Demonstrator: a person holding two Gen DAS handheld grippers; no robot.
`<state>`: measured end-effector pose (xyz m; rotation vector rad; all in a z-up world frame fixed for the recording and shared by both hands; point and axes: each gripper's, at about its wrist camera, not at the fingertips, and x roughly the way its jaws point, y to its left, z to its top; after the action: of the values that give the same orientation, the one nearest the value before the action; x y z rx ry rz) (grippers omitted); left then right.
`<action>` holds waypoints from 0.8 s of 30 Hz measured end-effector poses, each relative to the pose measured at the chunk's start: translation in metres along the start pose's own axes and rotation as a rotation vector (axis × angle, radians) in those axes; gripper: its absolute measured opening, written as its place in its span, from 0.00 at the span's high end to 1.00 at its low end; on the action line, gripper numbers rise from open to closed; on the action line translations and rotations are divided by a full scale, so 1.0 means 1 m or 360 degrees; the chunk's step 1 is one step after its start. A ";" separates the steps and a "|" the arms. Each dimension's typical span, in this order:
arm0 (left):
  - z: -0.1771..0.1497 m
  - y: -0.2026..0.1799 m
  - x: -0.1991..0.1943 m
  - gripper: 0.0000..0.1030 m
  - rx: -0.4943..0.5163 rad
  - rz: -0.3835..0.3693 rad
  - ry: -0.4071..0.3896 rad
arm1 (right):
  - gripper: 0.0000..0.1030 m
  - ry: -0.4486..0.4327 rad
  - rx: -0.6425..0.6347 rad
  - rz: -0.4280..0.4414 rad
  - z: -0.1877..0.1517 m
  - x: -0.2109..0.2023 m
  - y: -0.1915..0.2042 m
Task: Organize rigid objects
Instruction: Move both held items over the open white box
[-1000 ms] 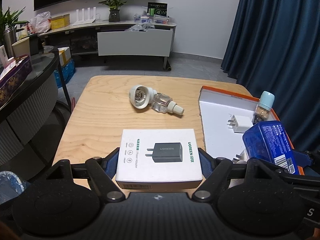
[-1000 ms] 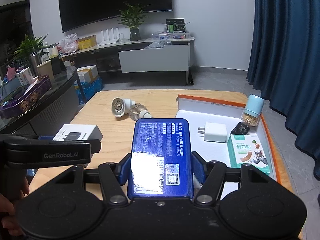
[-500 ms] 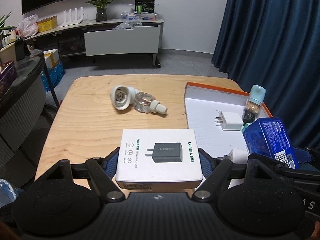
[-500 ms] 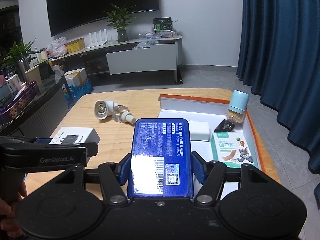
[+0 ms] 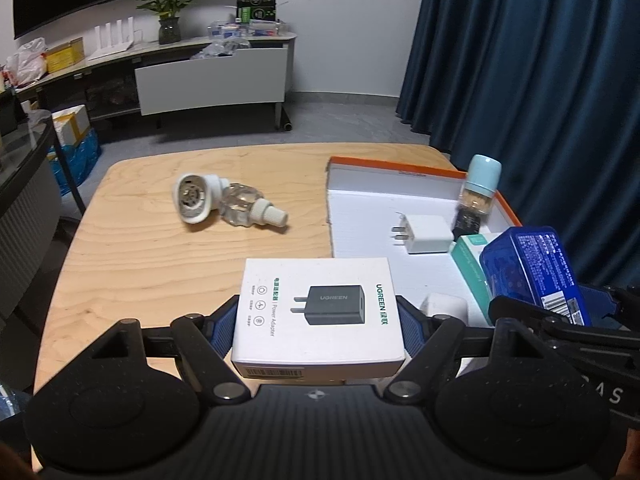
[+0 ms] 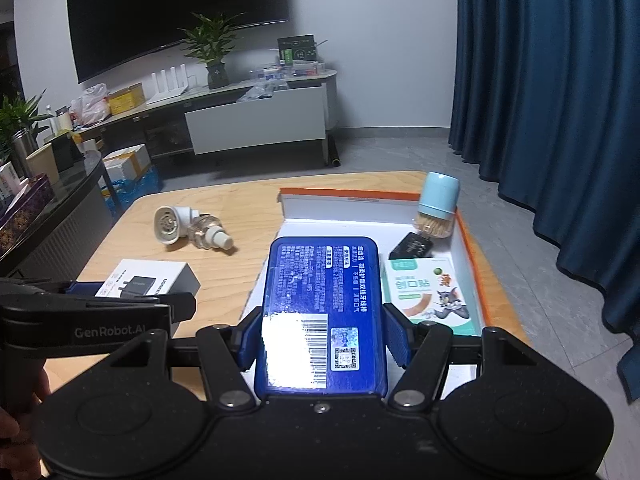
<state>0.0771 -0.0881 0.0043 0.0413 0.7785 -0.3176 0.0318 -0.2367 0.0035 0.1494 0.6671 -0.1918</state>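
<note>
While tilted down, left gripper (image 5: pixel 318 316) fingers clamp white box (image 5: pixel 318 312); right gripper (image 6: pixel 322 332) clamps blue box (image 6: pixel 322 316).

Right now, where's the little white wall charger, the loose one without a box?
The white charger lies flat in the orange-rimmed tray, right of centre in the left wrist view, prongs toward the table, beside the green plaster box.

Black tool (image 5: pixel 318 320), blue ribbed pads (image 6: pixel 398 338), silver screws, "GenRobot.AI" lettering

White charger (image 5: pixel 425 234): in right wrist view, hidden behind blue box (image 6: pixel 322 312).
Bandage box (image 5: pixel 472 268): largely covered by blue box in left view.
Small white item (image 5: pixel 445 307): partly hidden, unidentifiable.
Blue box print: too small to read.
</note>
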 end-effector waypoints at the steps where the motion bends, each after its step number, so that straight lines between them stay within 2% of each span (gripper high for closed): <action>1: 0.000 -0.002 0.001 0.23 0.0008 -0.0007 0.0001 | 0.28 0.0000 0.0006 -0.0008 0.000 0.000 -0.002; 16: 0.008 -0.031 0.019 0.23 0.0086 -0.0101 0.0013 | 0.28 -0.0010 0.0130 -0.0137 0.004 0.004 -0.048; 24: 0.013 -0.045 0.032 0.23 0.0117 -0.0133 0.0026 | 0.28 -0.0010 0.0146 -0.0139 0.007 0.010 -0.061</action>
<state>0.0943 -0.1413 -0.0052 0.0808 0.7856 -0.4255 0.0303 -0.2988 -0.0022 0.2078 0.6594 -0.3067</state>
